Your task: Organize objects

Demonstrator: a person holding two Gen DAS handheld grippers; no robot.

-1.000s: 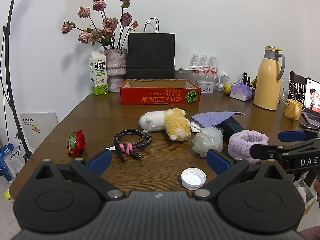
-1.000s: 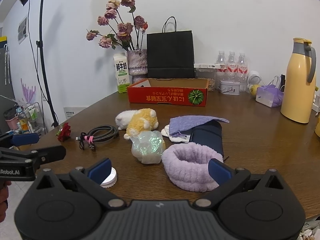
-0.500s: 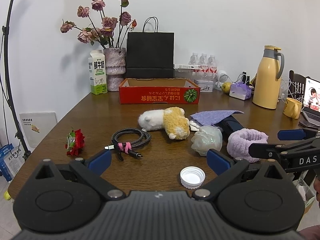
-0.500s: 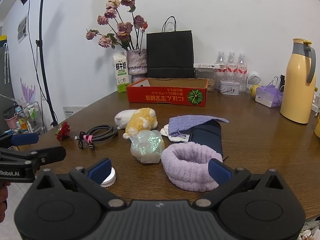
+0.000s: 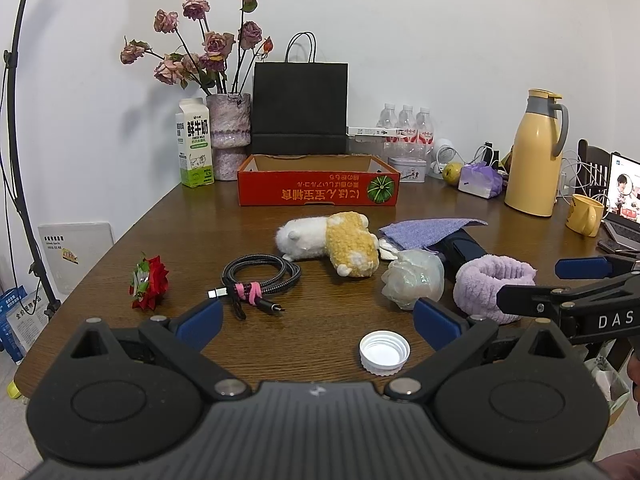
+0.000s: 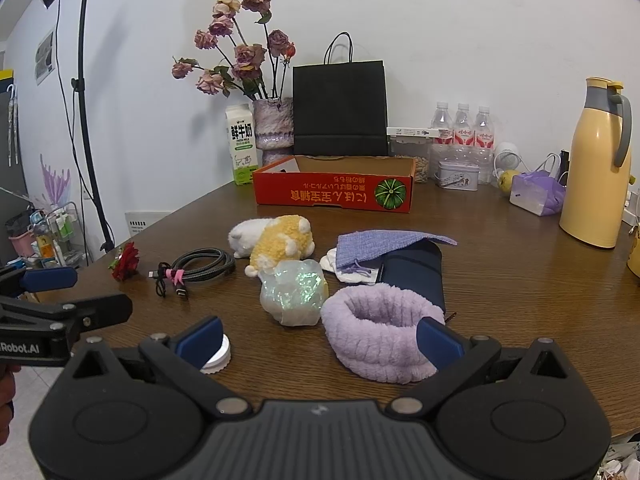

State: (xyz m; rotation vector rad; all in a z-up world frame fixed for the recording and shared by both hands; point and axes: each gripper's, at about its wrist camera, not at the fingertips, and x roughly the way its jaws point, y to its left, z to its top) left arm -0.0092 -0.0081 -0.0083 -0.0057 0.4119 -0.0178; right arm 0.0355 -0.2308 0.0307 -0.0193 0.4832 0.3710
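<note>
An open red cardboard box (image 5: 318,190) (image 6: 334,196) stands at the back of the brown table. In front of it lie a white and yellow plush toy (image 5: 328,242) (image 6: 276,240), a coiled black cable (image 5: 258,276) (image 6: 198,266), a red flower (image 5: 148,282) (image 6: 126,260), an iridescent bath puff (image 5: 414,278) (image 6: 294,290), a purple fluffy headband (image 5: 492,284) (image 6: 378,336), a purple cloth (image 5: 430,230) (image 6: 386,246) over a dark case (image 6: 412,274), and a white cap (image 5: 384,352) (image 6: 216,358). My left gripper (image 5: 316,324) is open near the cap. My right gripper (image 6: 320,338) is open, its right finger beside the headband.
A milk carton (image 5: 194,148), a vase of dried roses (image 5: 228,140), a black paper bag (image 5: 300,108), water bottles (image 5: 406,124), a yellow thermos (image 5: 536,152) and a yellow mug (image 5: 584,214) stand along the back and right. A light stand (image 6: 86,120) is at left.
Both views shift only slightly; the left gripper has drifted a little. No object on the table has moved and both grippers stay open.
</note>
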